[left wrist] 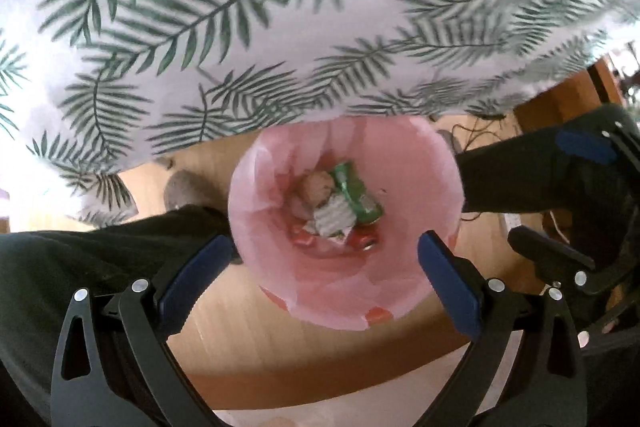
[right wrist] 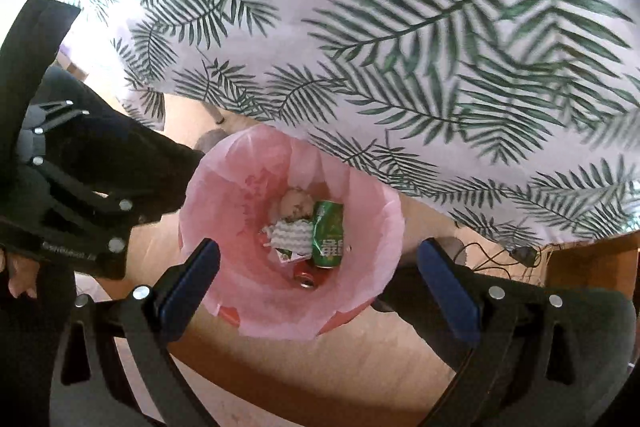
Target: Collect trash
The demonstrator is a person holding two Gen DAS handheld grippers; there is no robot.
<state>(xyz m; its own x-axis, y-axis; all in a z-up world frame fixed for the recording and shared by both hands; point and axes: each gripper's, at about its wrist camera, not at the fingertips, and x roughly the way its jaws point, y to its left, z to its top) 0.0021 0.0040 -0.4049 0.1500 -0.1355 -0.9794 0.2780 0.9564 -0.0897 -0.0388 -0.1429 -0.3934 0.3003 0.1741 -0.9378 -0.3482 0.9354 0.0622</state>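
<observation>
Bin w/ pink liner is sitting on the floor right below both tools, tucked against the counter edge w/ the palm-print cloth overhanging it at the far side. I'm looking straight down into it: green can is lying on its side at the bottom, long axis running roughly toward/away from me, a white zigzag wrapper touching it on the left, a red can just nearer, a crumpled ball farther in. Left hand-held gripper is hanging w/ jaws spread wide, nothing between them; right hand-held gripper likewise spread and empty. Both are about equally over the mouth, so neither arm has the edge. I'm judging the drop as done, so next pickup means lifting up and forward past the cloth hem. Open room is toward me and sideways over wood floor; cables are lying at right, near the bin.
</observation>
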